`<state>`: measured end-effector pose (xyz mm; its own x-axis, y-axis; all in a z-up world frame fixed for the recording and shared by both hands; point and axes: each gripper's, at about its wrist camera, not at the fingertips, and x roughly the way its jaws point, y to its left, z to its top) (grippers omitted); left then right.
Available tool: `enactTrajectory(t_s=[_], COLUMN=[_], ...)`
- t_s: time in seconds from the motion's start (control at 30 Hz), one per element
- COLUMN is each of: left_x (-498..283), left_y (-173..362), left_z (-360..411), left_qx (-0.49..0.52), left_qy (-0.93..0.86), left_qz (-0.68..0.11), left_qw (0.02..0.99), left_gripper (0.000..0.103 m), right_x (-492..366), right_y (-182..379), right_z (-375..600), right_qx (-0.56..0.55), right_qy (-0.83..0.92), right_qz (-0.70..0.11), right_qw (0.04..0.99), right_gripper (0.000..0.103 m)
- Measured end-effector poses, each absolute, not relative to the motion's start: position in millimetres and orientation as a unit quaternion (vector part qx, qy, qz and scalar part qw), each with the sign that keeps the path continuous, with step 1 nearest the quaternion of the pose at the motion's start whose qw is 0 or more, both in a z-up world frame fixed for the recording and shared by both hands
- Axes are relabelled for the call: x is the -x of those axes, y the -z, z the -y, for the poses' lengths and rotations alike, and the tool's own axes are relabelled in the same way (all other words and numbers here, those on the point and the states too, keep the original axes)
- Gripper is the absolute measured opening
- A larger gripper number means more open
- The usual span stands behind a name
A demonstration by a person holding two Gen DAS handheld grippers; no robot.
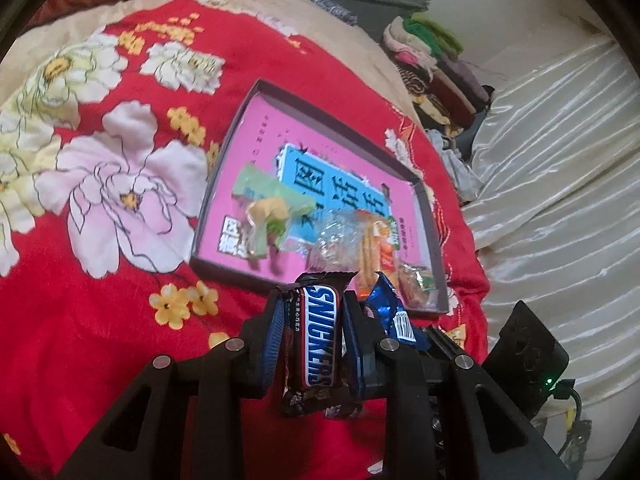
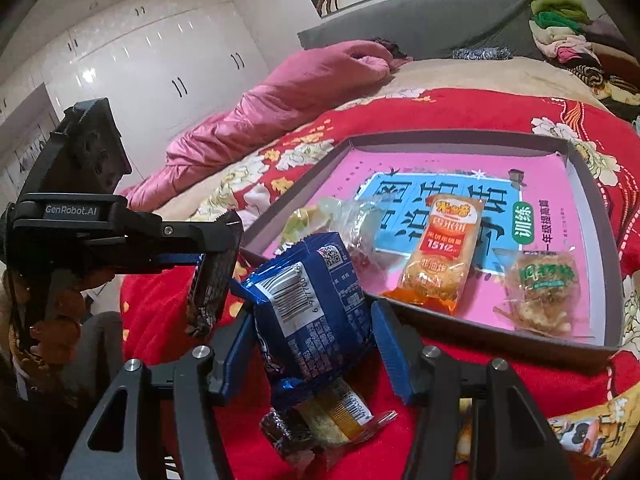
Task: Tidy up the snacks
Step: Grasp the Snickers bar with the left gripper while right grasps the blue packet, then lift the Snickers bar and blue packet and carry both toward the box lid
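Observation:
My left gripper [image 1: 315,300] is shut on a Snickers bar [image 1: 318,344], held upright above the red floral bedspread [image 1: 120,240]. From the right wrist view the left gripper [image 2: 212,276] hangs at the left with the bar [image 2: 208,284] in it. My right gripper [image 2: 314,312] is shut on a blue snack packet [image 2: 316,304], just in front of the tray [image 2: 460,136]. The tray has a pink bottom and holds an orange cracker packet [image 2: 440,252], a clear packet with green print [image 2: 540,292] and a green packet [image 2: 308,216].
Two or three loose snacks [image 2: 332,420] lie on the bedspread under my right gripper. A pink quilt [image 2: 300,80] is bunched at the far side of the bed. A pile of clothes [image 1: 432,72] and white satin cloth [image 1: 560,160] lie to the right of the tray.

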<state>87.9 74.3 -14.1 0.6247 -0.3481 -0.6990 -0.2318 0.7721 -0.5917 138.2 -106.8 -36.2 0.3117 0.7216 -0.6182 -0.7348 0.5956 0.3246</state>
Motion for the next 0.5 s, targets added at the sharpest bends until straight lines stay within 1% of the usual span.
enactTrajectory(t_s=[0.23,0.5], left_x=[-87,-89], left_y=[0,-17], left_z=[-69,-57], left_qx=[0.321,0.280], left_qy=[0.036,0.030], left_qz=[-0.419,-0.405], left_qw=[0.848,0.870], left_gripper=[0.029,0.029], right_x=[-141,-142], right_y=[22,3], right_z=[124,142], right_qx=[-0.021,-0.037], right_qy=[-0.440,-0.420], right_qz=[-0.353,-0.319], right_qw=[0.825,0.849], right_gripper=[0.057,0.057])
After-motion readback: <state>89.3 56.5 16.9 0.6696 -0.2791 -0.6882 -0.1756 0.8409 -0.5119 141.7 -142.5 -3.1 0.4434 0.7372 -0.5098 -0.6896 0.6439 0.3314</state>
